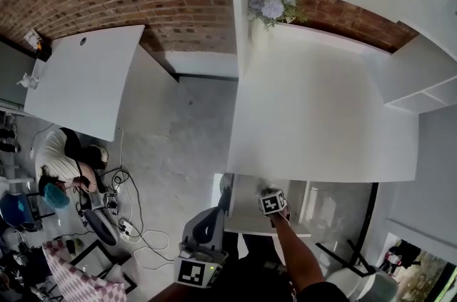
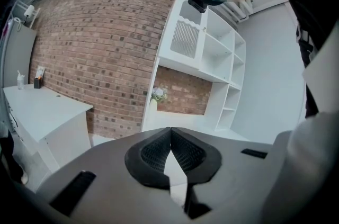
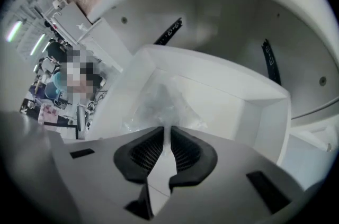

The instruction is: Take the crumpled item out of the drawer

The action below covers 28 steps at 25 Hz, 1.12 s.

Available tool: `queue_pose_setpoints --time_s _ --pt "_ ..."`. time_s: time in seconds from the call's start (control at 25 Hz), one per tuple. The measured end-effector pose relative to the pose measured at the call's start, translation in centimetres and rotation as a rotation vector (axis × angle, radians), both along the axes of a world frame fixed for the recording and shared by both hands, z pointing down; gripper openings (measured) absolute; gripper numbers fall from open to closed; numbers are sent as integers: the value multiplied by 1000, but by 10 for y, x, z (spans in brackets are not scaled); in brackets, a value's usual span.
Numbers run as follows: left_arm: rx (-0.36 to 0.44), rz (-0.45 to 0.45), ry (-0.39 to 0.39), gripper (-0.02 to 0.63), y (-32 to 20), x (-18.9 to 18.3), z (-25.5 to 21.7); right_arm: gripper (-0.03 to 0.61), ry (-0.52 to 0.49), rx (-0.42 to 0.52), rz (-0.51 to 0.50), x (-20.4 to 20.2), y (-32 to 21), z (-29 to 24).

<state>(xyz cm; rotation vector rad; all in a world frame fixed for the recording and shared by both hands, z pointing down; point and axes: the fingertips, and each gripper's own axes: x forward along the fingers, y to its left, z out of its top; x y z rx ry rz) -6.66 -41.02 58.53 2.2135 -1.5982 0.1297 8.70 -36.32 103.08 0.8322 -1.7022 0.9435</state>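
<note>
Under the white desk, the drawer (image 1: 246,213) stands pulled out. In the right gripper view a crumpled clear plastic item (image 3: 161,104) lies inside the white drawer (image 3: 265,112), against its left side. My right gripper (image 3: 169,130) reaches down into the drawer, and its jaws pinch a fold of that plastic between the pads. The head view shows this gripper (image 1: 272,202) over the drawer, held by a bare forearm. My left gripper (image 1: 207,225) hangs lower left of the drawer, away from it. Its jaws (image 2: 170,132) are shut with nothing between them, pointing toward the brick wall.
The white desk top (image 1: 321,115) overhangs the drawer, with flowers (image 1: 271,6) at its back corner and white shelves (image 1: 421,79) to the right. A second white table (image 1: 86,79) stands at left. A person (image 1: 64,165) and cables (image 1: 125,222) are on the floor at left.
</note>
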Motion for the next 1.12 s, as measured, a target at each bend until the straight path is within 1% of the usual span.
queue_pose_setpoints --time_s 0.12,0.24,0.4,0.48,0.6,0.72,0.8,0.92,1.12 --pt "18 -1 2 25 9 3 -10 58 -53 58 -50 -2 11 -48" --pt "56 17 -22 25 24 8 -22 58 -117 172 -54 4 17 -110" --pt "103 12 -26 25 41 24 -43 58 -215 398 -15 17 9 -224" --pt "139 9 -31 25 50 34 -58 58 -258 529 -10 24 3 -285" --pt "190 1 -26 25 65 46 -85 58 -310 706 25 37 -3 -372" --pt "218 -8 -34 25 92 51 -105 58 -348 856 73 48 14 -449" --pt "231 -13 -28 25 104 50 -114 59 -366 938 106 51 24 -489" --pt "236 -8 -19 25 117 46 -124 60 -380 1018 160 56 38 -527" --pt "235 25 -27 25 130 42 -127 61 -375 1053 215 57 65 -556"
